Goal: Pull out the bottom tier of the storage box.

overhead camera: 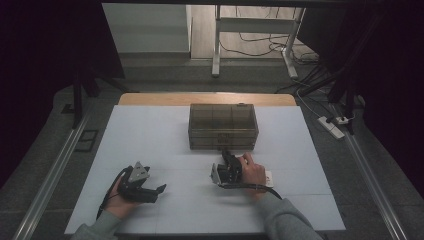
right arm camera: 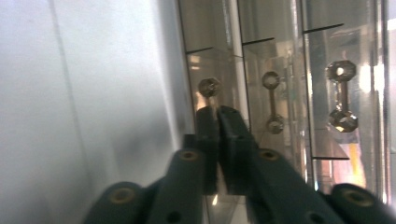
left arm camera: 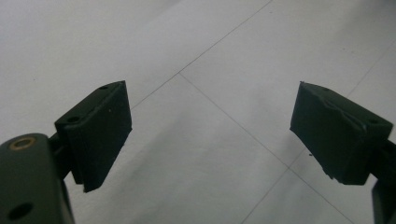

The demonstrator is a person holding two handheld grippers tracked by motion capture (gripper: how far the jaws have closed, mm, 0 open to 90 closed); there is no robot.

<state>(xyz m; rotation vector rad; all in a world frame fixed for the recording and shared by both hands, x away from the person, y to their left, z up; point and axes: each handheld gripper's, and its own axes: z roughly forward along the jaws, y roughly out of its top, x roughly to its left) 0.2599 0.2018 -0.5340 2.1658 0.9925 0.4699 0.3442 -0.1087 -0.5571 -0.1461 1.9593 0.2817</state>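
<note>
A clear drawer box (overhead camera: pixel 223 126) stood mid-tabletop (overhead camera: pixel 165 150). The right tongs (overhead camera: pixel 229 159) pointed at its front, just beside the bottom edge. The left tongs (overhead camera: pixel 156 192) rested well apart, near the tabletop's front left.

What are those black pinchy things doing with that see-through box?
A person sits at a white table with a gripper in each hand. The right gripper is turned on its side and has its jaws closed on the handle of the lowest drawer in the clear drawer box, probably to pull it out. That drawer looks closed. Two more handles show beside it. The left gripper rests over bare table with its jaws wide open, holding nothing.
</note>
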